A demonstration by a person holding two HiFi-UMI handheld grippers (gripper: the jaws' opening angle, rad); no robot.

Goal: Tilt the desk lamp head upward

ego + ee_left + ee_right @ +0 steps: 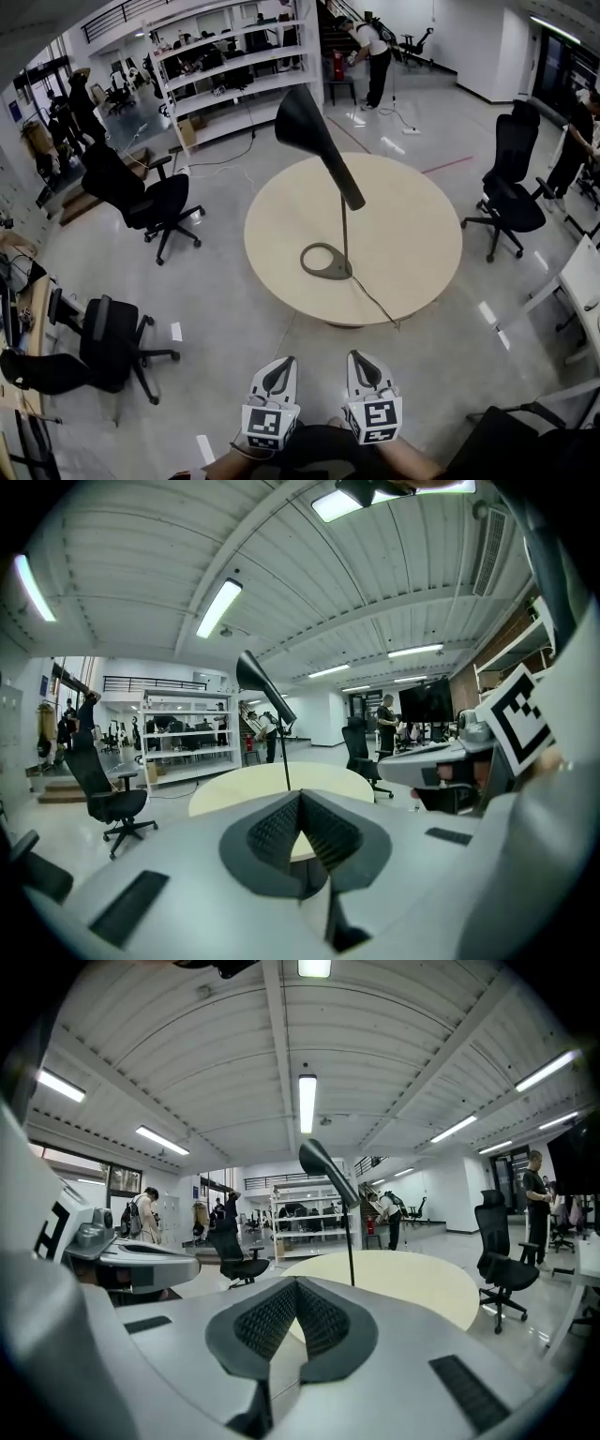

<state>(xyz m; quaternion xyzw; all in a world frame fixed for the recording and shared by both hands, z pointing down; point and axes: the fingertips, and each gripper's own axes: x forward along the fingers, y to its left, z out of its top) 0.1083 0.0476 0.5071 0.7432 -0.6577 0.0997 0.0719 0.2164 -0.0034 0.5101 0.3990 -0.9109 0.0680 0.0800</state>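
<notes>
Down at the left, the left gripper [280, 364] has its jaws pressed together on nothing, well short of the round table [281, 202]. Mid-table stands the desk lamp [340, 181], untouched, its black head [300, 122] slanted; further right, the right gripper [362, 358] is likewise closed and empty.

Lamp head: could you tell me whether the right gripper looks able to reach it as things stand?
Probably not from here: the right gripper sits short of the table, while the lamp head rises above its middle. Nothing blocks the way, so moving closer should do.
</notes>
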